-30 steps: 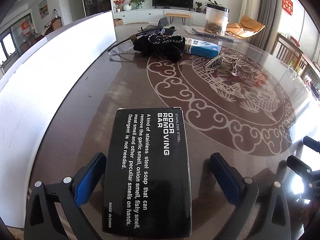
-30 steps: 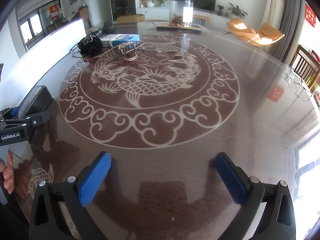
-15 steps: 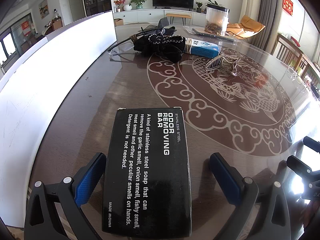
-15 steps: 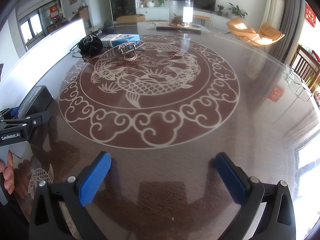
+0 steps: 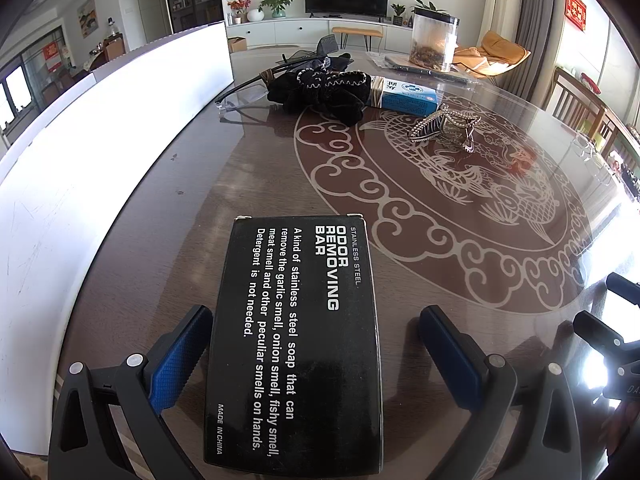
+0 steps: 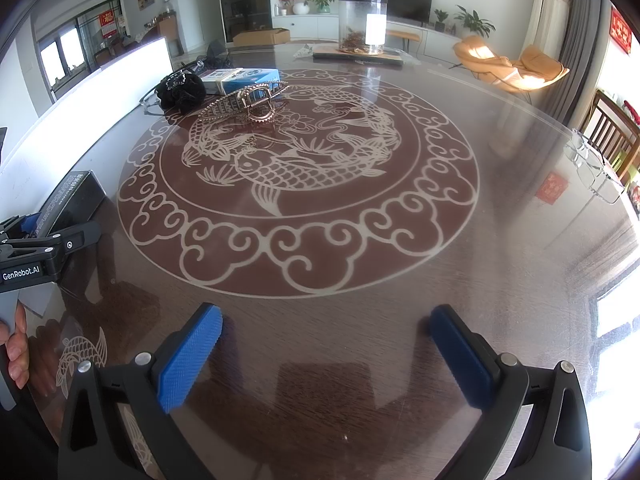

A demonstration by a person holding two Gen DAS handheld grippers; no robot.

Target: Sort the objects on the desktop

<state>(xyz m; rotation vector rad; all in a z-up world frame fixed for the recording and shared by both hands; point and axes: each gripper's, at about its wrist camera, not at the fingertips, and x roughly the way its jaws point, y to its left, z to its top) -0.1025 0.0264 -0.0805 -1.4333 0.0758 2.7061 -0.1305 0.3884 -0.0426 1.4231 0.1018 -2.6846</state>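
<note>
A black box (image 5: 296,340) printed "ODOR REMOVING BAR" lies flat on the glass table between the open fingers of my left gripper (image 5: 316,356); neither pad touches it. The box also shows at the left edge of the right wrist view (image 6: 74,198). Farther off lie a black scrunchie (image 5: 324,90), a blue and white box (image 5: 406,96) and a striped hair claw clip (image 5: 440,128). My right gripper (image 6: 324,356) is open and empty above bare table at the near edge.
A white board (image 5: 100,148) stands along the table's left side. A clear jar (image 6: 362,24) on a tray stands at the far edge. Clear glasses (image 6: 592,168) lie at the right rim. Chairs stand beyond the right rim.
</note>
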